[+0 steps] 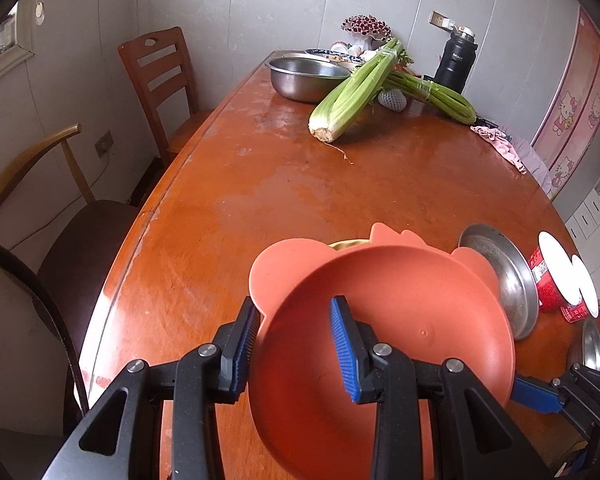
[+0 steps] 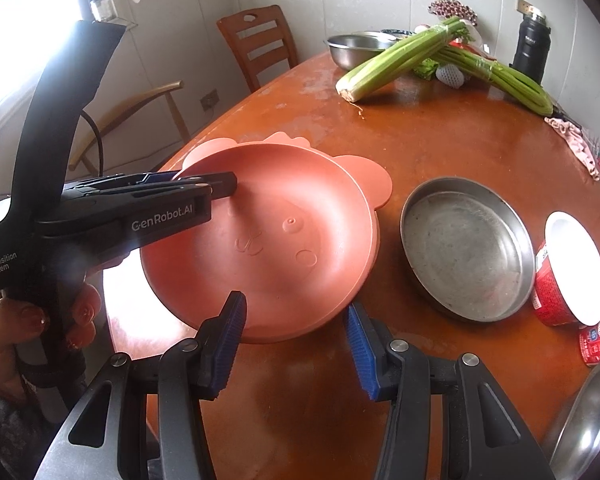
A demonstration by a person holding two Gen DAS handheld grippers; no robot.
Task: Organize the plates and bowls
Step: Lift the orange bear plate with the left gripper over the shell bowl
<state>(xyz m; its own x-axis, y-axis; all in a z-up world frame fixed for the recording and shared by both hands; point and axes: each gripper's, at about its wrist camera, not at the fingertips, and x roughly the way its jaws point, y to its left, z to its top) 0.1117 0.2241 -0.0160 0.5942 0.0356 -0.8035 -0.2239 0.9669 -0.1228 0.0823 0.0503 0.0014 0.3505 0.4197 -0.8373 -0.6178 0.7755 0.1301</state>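
Left claw [image 2: 204,184] clamps pink plate [image 2: 268,240] rim; right claw [image 2: 296,340] partly open, holding nothing.

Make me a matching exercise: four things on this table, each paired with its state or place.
1. pink plate
2. steel pan
3. celery
4. black flask

A. lying across the far end of the table
B. standing upright by the wall
C. clamped at its rim by the left gripper
D. sitting empty beside the plate

Pairs: 1-C, 2-D, 3-A, 4-B
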